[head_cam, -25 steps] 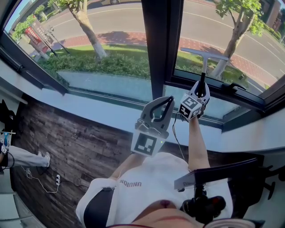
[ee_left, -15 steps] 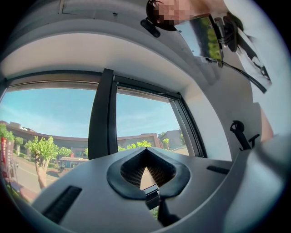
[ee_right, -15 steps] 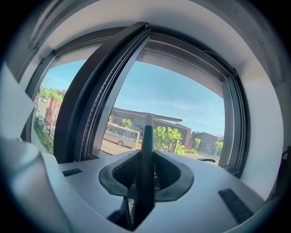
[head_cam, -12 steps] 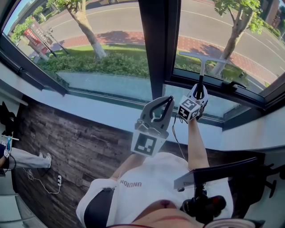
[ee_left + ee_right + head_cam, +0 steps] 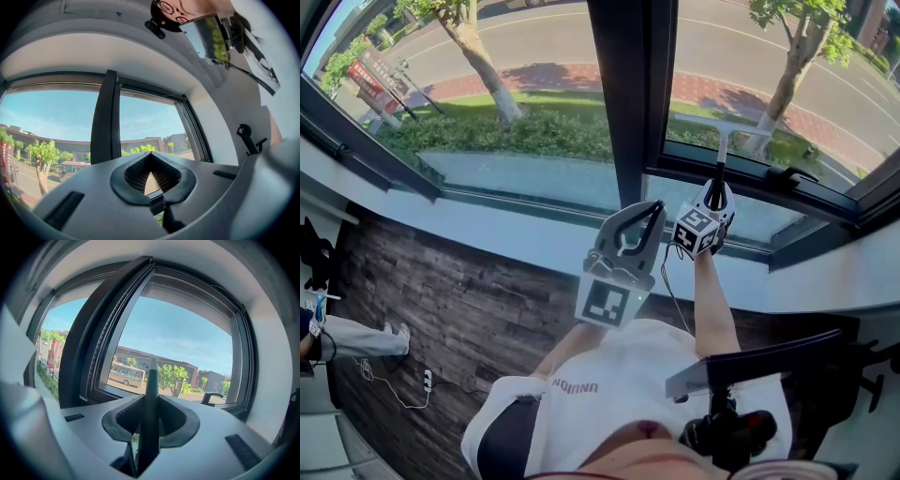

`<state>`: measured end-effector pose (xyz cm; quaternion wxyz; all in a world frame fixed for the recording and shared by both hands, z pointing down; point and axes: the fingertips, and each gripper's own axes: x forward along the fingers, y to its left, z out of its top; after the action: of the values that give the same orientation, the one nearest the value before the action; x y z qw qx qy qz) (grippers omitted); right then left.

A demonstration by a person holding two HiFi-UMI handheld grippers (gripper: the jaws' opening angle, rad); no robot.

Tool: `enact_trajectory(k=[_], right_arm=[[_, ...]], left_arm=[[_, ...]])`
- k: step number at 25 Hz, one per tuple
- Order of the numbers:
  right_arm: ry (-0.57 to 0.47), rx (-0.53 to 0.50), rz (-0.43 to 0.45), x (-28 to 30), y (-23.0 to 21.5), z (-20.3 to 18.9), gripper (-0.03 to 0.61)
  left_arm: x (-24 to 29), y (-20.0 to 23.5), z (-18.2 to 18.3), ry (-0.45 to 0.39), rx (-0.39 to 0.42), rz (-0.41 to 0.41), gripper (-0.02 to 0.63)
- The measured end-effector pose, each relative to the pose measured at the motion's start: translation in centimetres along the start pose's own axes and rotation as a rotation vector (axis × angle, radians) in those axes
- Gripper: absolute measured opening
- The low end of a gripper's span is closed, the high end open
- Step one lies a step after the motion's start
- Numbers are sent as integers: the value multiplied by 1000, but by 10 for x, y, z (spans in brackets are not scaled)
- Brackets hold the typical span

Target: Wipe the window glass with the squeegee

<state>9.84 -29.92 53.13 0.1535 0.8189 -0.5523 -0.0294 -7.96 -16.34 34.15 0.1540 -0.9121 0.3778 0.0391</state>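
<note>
Grips the squeegee [image 5: 720, 167] by its dark handle in the right gripper [image 5: 718, 199], raised to the right-hand window glass [image 5: 750, 56], jaws clamped tight on that handle. Confirms this in the right gripper view: squeegee [image 5: 151, 394] running straight up between the pads of the right gripper [image 5: 151, 423], toward the window glass [image 5: 187, 341]. Shows only a pale tip at the handle's far end there; blade lost behind it, end-on. From the head view, gives the blade as a faint pale crossbar over the low part of the pane, just above the dark frame [image 5: 684, 161] and left of the window handle [image 5: 787, 175]; too washed out to tell whether rubber meets glass. Holds the left gripper [image 5: 649, 214] lower and nearer, in front of the dark mullion [image 5: 628, 94] and short of the pane. Has its jaws drawn together on nothing: in the left gripper view, pads of the left gripper [image 5: 157, 199] meeting at the tips round a small hollow, with sky and buildings showing through. Hides both hands behind the marker cubes; leaves only the right forearm [image 5: 712, 309] in plain sight. Cuts off a second person at the far-left edge, down to legs [image 5: 352, 333] on the dark wood floor [image 5: 459, 300]. At lower right, offers a dark shape, partly out of frame, too unclear to name.
</note>
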Motion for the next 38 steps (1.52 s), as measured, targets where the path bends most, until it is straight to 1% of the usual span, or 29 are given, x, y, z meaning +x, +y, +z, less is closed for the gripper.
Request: enact_trajectory(k=[2, 7, 12, 16, 19, 25, 28, 31, 34, 36, 38], right_arm=[[9, -2, 1, 0, -1, -4, 92], [50, -1, 12, -1, 2, -20, 92], [92, 0, 21, -2, 4, -35, 92], [117, 1, 29, -4, 7, -44, 92], [136, 4, 35, -4, 9, -51, 92], [168, -4, 47, -5, 11, -65, 92], [175, -7, 57, -3, 14, -69, 92], [142, -3, 46, -10, 11, -59, 92], [80, 11, 28, -18, 0, -41, 92], [13, 26, 2, -23, -13, -17, 92], [-72, 46, -39, -26, -32, 18, 92]], left_arm=[[1, -1, -1, 1, -11, 1, -5], [2, -1, 0, 2, 15, -10, -5], [2, -2, -1, 5, 16, -10, -5], [2, -2, -2, 4, -9, -5, -5], [4, -3, -3, 9, 0, -12, -5], [5, -5, -3, 5, -8, -18, -5], [6, -3, -4, -3, -35, -12, -5], [5, -2, -4, -23, -102, 3, -5], [6, -4, -5, -32, -118, -13, -5], [9, -5, -4, -47, -134, -27, -5], [12, -6, 0, -71, -151, -43, -5]])
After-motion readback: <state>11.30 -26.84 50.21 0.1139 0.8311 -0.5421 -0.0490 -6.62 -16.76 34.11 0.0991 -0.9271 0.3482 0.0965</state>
